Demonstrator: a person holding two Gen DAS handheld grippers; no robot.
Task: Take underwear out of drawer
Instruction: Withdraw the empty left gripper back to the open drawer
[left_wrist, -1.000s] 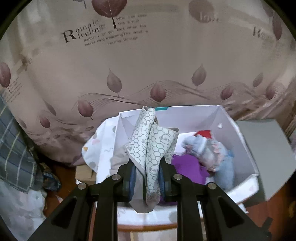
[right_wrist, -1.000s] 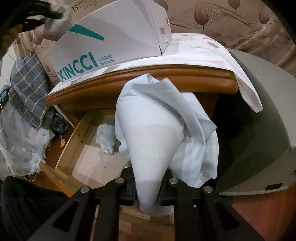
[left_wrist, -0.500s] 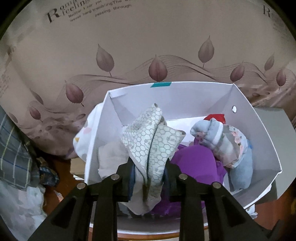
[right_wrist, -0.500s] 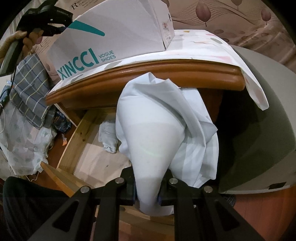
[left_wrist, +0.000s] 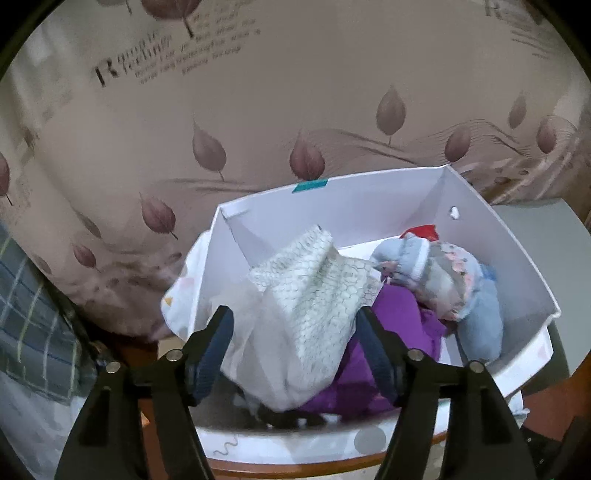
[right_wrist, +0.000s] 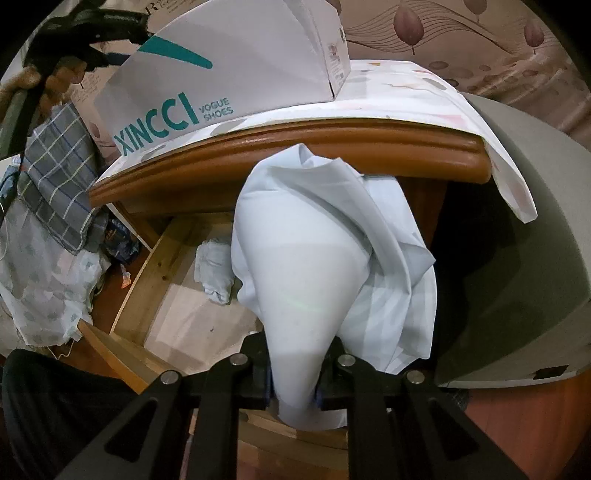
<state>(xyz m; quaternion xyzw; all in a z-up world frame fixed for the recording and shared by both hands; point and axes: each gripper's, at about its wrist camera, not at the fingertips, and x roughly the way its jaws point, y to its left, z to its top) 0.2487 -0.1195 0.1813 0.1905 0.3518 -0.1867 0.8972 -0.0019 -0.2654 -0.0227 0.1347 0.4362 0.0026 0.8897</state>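
My left gripper (left_wrist: 295, 328) is open above a white shoe box (left_wrist: 369, 199). White underwear with a honeycomb print (left_wrist: 314, 295) lies loose between its fingers, on a purple garment (left_wrist: 399, 314) in the box. My right gripper (right_wrist: 295, 373) is shut on pale blue underwear (right_wrist: 325, 266) and holds it above the open wooden drawer (right_wrist: 155, 266). A small pale bundle (right_wrist: 216, 269) lies in the drawer. The left gripper also shows at the top left of the right wrist view (right_wrist: 107, 26).
The box also holds a pale blue and floral bundle (left_wrist: 443, 277) and something red (left_wrist: 423, 232). It stands on a cloth-covered wooden cabinet top (right_wrist: 295, 136). A leaf-print curtain (left_wrist: 295, 110) is behind. A grey appliance (right_wrist: 517, 258) stands at the right, plaid cloth (right_wrist: 59, 166) at the left.
My left gripper has opened and let go of the honeycomb-print underwear, which has dropped into the box. My right gripper still holds the pale blue underwear, almost unmoved.
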